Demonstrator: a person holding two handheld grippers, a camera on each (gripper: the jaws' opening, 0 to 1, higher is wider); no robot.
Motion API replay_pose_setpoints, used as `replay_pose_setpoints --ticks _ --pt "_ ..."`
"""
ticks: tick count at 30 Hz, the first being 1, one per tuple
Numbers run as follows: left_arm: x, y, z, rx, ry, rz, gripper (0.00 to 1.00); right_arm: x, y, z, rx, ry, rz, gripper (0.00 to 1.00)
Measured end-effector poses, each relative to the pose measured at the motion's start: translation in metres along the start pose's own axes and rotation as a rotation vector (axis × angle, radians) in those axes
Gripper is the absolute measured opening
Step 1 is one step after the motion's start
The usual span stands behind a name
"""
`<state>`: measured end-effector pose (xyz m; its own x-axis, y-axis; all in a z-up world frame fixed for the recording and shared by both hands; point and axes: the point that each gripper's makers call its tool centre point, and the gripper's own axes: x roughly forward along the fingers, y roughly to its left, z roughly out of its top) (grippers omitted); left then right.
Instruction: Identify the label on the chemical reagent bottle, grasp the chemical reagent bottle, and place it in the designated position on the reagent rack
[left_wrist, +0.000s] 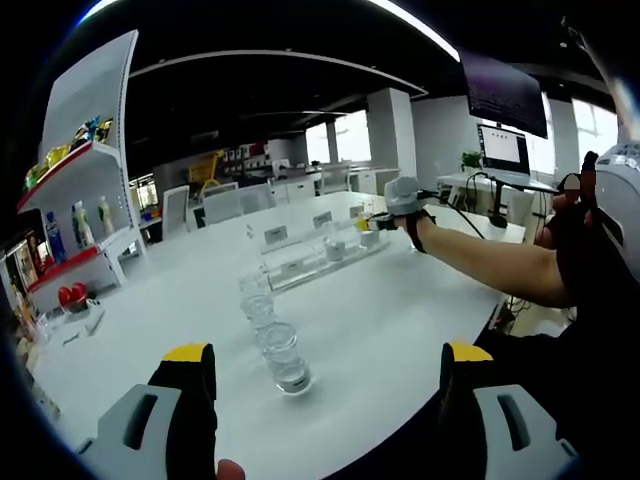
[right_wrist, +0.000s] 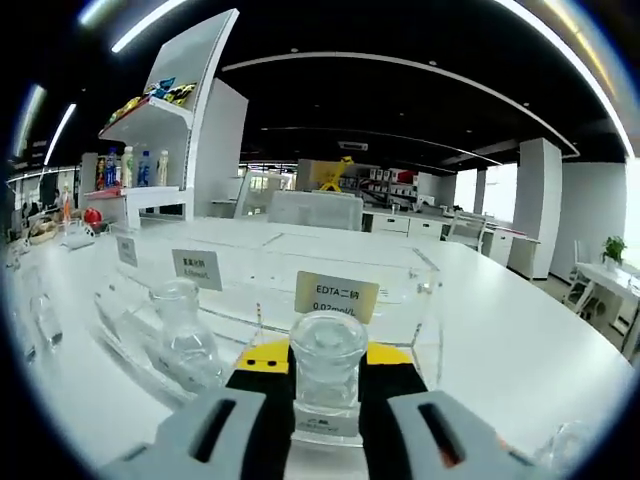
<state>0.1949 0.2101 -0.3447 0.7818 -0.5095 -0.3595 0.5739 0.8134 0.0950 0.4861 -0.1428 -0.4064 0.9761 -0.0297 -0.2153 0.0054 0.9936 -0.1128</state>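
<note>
The right gripper (right_wrist: 327, 385) has its fingers clamped on a clear glass reagent bottle (right_wrist: 327, 375) at the rack (right_wrist: 425, 300), before the EDTA label (right_wrist: 336, 296). Glass looks rigid, slick, breakable; a mid-body grip suits. The left gripper (left_wrist: 330, 375) fingers stand apart over the desk (left_wrist: 400, 310).

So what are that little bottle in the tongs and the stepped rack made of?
The bottle, held in the right tongs, looks like clear, glossy glass: you can see through it. The rack looks like clear acrylic, going by its flat see-through panels, though it could be glass.

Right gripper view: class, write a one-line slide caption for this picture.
Right gripper jaws closed on a clear glass bottle at the transparent reagent rack, in front of the EDTA label.
</note>
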Motion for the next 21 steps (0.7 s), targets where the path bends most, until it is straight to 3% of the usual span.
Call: replay_pose_setpoints --ticks 21 --pt "0.0038 -0.007 -0.0026 0.003 0.008 -0.018 0.92 -0.0061 0.0024 0.0003 -0.052 0.006 0.007 0.21"
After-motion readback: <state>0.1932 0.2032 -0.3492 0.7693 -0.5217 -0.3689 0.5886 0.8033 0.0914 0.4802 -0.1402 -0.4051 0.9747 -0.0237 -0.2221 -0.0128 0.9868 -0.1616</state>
